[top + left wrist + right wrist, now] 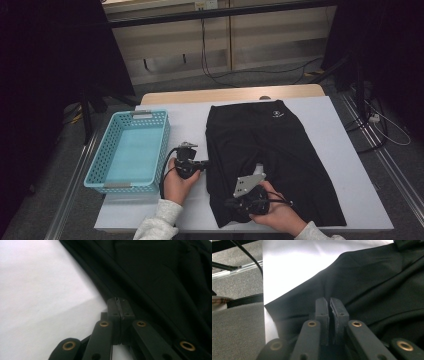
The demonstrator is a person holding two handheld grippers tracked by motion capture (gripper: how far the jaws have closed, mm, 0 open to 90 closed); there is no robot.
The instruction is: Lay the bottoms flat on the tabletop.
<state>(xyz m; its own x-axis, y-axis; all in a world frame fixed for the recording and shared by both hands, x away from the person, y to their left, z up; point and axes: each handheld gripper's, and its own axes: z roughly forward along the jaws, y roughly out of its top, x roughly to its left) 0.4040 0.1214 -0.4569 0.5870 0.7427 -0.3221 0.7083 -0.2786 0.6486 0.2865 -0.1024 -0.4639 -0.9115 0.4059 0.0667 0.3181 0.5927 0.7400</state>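
Left gripper (119, 305) jaws pinching black garment (272, 150) edge, right gripper (329, 307) jaws pinching its hem; high view adds turquoise basket (98, 165)

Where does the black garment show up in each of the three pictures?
High view: the black garment lies spread over the table's middle and right.
Left gripper view: it covers the upper right, its edge at the closed jaws.
Right gripper view: it spreads across the right and middle.
Shared landmark: the white table top.
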